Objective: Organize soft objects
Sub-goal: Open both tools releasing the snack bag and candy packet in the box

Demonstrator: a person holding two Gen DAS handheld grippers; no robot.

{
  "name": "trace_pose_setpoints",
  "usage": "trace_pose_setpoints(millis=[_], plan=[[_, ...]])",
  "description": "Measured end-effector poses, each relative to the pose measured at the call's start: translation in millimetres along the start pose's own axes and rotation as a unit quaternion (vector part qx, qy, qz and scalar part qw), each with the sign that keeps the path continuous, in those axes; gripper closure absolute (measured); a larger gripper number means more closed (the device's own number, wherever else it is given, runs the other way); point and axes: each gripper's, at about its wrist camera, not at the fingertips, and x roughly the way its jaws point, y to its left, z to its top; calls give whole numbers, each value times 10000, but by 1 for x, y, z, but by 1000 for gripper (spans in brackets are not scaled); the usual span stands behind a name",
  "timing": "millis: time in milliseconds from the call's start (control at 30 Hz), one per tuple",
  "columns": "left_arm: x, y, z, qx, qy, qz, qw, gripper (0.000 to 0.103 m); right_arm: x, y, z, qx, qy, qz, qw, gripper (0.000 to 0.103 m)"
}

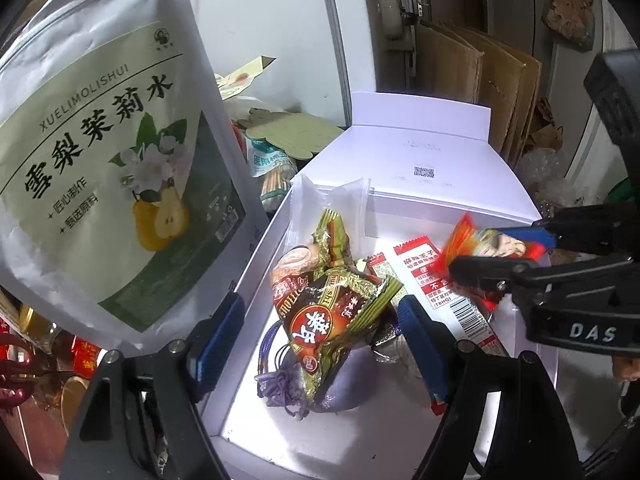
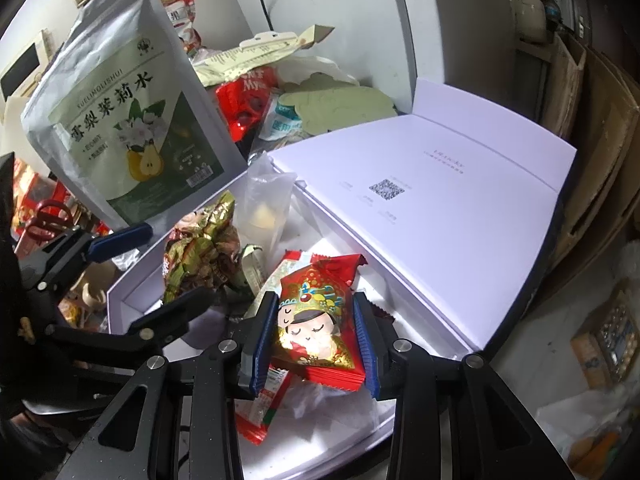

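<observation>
A white box [image 1: 256,256] [image 2: 440,320] with its lid open holds soft packets. My right gripper [image 2: 316,340] is shut on a red cartoon-print snack packet [image 2: 316,320] over the box; it also shows in the left wrist view [image 1: 492,258], with the red packet [image 1: 472,242] between its fingers. My left gripper [image 1: 316,344] is open and empty over the box's left wall, above a gold-brown snack packet [image 1: 336,312] and a purple drawstring pouch [image 1: 344,380]. In the right wrist view the left gripper [image 2: 160,264] is open beside the gold-brown packet [image 2: 200,252].
A large pear-tea pouch [image 1: 108,168] [image 2: 132,120] stands left of the box. A white-red barcode packet [image 1: 448,284] and a clear bag [image 1: 340,208] [image 2: 268,204] lie inside. Clutter and red scissors [image 2: 48,220] are at left; cardboard [image 1: 480,76] leans behind.
</observation>
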Motion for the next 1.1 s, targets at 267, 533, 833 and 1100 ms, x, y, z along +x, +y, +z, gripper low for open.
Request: trace_pose_setpoints(millis=[267,533,833,1100], plan=[[1,6,1,-158,17,-61,9999,24,12,7,2,-215,184,-235,9993,64],[3,11,-1,-280,57,-104,9995,24,13,8,4,-211,217,-363,9989,46],[-13,15,1,-379,-87,-168,9991,24,-11,11,8,-74,27,-494,9987,44],[-36,26,19,-677,-351,-349,9965,24,-40,21,14,-16,-251,-657,9975,44]])
